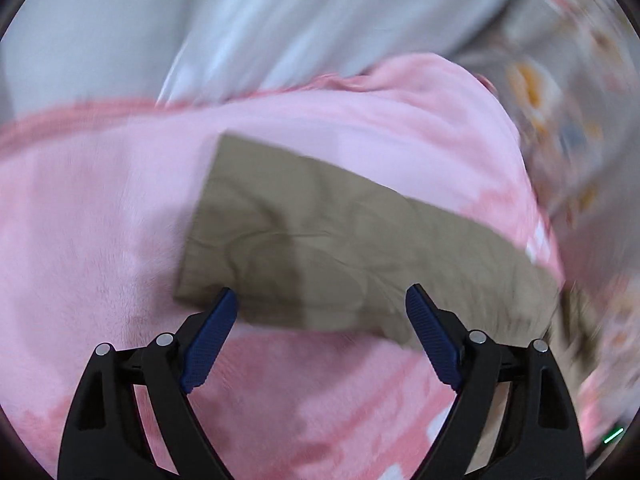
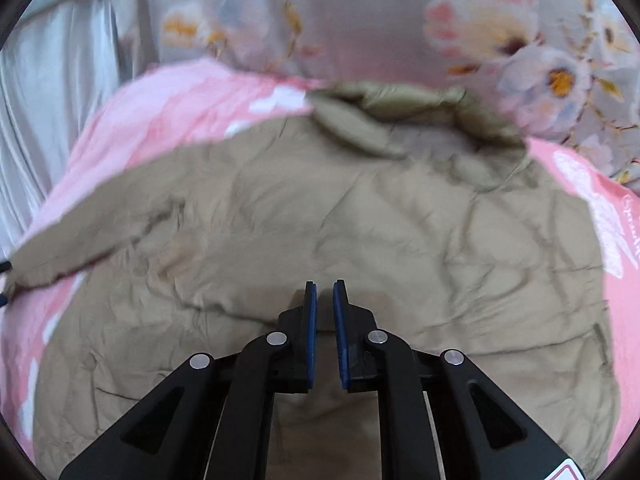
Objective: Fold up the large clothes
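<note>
A large khaki padded jacket (image 2: 340,220) lies spread on a pink blanket (image 2: 168,108), its collar or hood (image 2: 408,108) bunched at the far end and one sleeve (image 2: 72,236) stretched to the left. My right gripper (image 2: 325,292) hovers over the jacket's body, its jaws nearly closed with a thin gap and nothing between them. In the left wrist view the sleeve end (image 1: 320,232) lies flat on the pink blanket (image 1: 100,220). My left gripper (image 1: 320,304) is open, its blue pads (image 1: 212,332) on either side of the sleeve's near edge. The view is motion-blurred.
A grey floral bedspread (image 2: 520,40) lies beyond the blanket, also at the right of the left wrist view (image 1: 560,100). Pale grey-white curtains or sheets (image 1: 280,20) hang behind, and appear at the left of the right wrist view (image 2: 52,80).
</note>
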{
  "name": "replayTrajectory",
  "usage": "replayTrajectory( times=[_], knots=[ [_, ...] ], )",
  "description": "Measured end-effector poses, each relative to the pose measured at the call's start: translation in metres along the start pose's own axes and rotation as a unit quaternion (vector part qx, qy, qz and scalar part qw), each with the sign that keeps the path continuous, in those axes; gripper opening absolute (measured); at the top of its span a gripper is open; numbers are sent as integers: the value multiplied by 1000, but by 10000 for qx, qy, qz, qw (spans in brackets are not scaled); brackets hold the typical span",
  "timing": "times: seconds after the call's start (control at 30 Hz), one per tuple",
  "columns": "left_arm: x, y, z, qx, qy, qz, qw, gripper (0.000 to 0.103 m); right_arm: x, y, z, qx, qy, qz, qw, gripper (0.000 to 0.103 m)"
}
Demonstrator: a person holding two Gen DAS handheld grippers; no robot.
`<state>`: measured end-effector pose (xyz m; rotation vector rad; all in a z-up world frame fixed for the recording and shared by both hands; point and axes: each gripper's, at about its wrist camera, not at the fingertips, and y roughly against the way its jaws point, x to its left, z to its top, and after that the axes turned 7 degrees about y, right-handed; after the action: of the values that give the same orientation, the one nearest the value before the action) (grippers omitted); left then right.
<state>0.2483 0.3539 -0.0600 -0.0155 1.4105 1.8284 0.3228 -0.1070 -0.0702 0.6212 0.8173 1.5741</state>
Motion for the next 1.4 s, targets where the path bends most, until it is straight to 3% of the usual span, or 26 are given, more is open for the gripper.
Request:
replayTrajectory(
  times=[0.1,0.2,0.23,0.3,0.33,0.37,0.5,0.6,0.7,0.73,0.83,0.9,0.93,0.97,1.03,1.1,1.2,1.27,1.4],
  knots=[
    [12,-14,7,205,446,-266,9984,88,-2,-9,-7,44,-115,48,9999,11],
    [2,-19,7,146,423,-185,9988,91,-3,-12,-8,42,-115,45,9999,10],
    [-5,-20,7,128,365,-159,9991,84,0,-12,-10,29,-103,16,9999,10],
    [-15,-23,8,131,228,-131,9996,56,1,-11,-10,-12,-116,9,9999,10],
    [-26,-27,8,239,107,-179,9995,32,0,-10,-11,-43,-165,56,9998,10],
    [-34,-28,8,312,43,-216,9993,15,-4,-6,-13,-72,-223,111,9997,10],
    [-84,4,5,-73,-535,-478,9974,7,-23,15,-23,-247,-698,390,9965,10],
    [-140,40,-7,-430,-1150,-874,9886,6,-35,34,-33,-324,-913,428,9944,11],
    [-215,80,-40,-628,-1957,-1481,9674,5,-52,56,-49,-380,-1045,376,9931,11],
    [-244,94,-59,-643,-2261,-1714,9567,5,-59,63,-56,-376,-1112,336,9925,11],
    [-312,112,-122,-358,-2983,-2309,9254,9,-80,78,-74,-335,-1301,207,9907,12],
    [-342,111,-168,-18,-3408,-2672,9014,44,-91,84,-86,-284,-1401,88,9897,17],
    [-353,106,-196,128,-3553,-2781,8923,86,-98,88,-92,-263,-1436,16,9893,24],
    [-356,101,-214,118,-3571,-2734,8931,97,-103,92,-97,-261,-1455,-48,9890,30],
    [-348,91,-248,116,-3575,-2805,8907,97,-112,99,-105,-260,-1460,-150,9888,38],
    [-338,81,-259,339,-3619,-2752,8900,97,-119,106,-109,-305,-1458,-193,9887,47],
    [-308,57,-244,836,-3194,-2621,9068,97,-125,112,-105,-426,-1509,-60,9876,59],
    [-276,41,-210,1087,-2546,-2592,9253,97,-131,108,-96,-506,-1638,247,9849,64],
    [-238,19,-157,1107,-1824,-2388,9473,96,-138,86,-72,-489,-1899,694,9781,68]
  ],
)
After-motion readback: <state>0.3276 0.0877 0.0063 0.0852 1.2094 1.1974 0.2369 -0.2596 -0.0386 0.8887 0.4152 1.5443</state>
